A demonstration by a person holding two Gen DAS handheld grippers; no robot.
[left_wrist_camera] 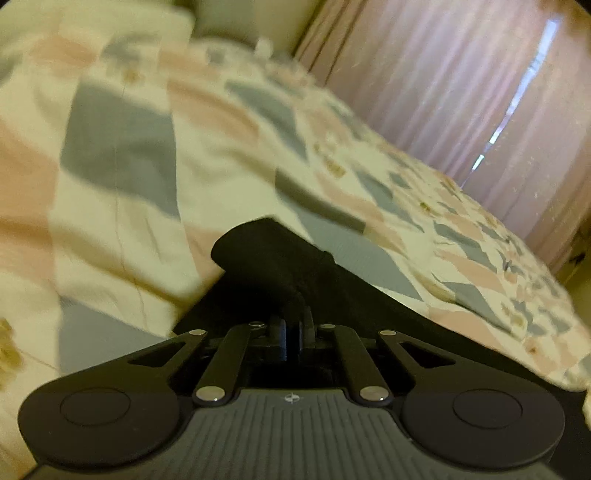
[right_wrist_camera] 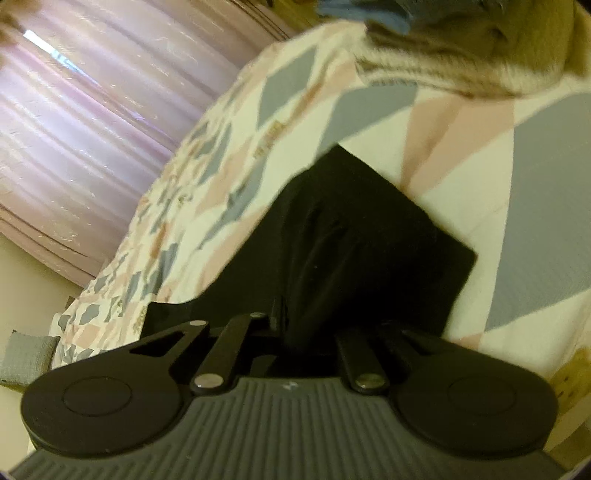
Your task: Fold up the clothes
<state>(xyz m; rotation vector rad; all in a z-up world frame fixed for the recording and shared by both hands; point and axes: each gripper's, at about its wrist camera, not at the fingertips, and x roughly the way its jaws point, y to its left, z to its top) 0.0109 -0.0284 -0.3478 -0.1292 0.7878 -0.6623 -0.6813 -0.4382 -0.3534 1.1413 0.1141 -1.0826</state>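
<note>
A black garment (left_wrist_camera: 273, 258) lies on a bed with a quilt of grey, pink and cream patches (left_wrist_camera: 122, 147). My left gripper (left_wrist_camera: 293, 332) is shut on the garment's edge, which bunches up just ahead of the closed fingers. In the right wrist view the same black garment (right_wrist_camera: 362, 236) spreads ahead as a broad dark panel. My right gripper (right_wrist_camera: 295, 332) is shut on its near edge, and the cloth covers the fingertips.
Pink curtains (left_wrist_camera: 461, 92) hang beyond the bed's far side and also show in the right wrist view (right_wrist_camera: 81, 129). A beige fluffy item (right_wrist_camera: 461, 55) and a blue cloth (right_wrist_camera: 369, 14) lie on the quilt (right_wrist_camera: 546, 184). A grey cushion (right_wrist_camera: 26, 354) sits low left.
</note>
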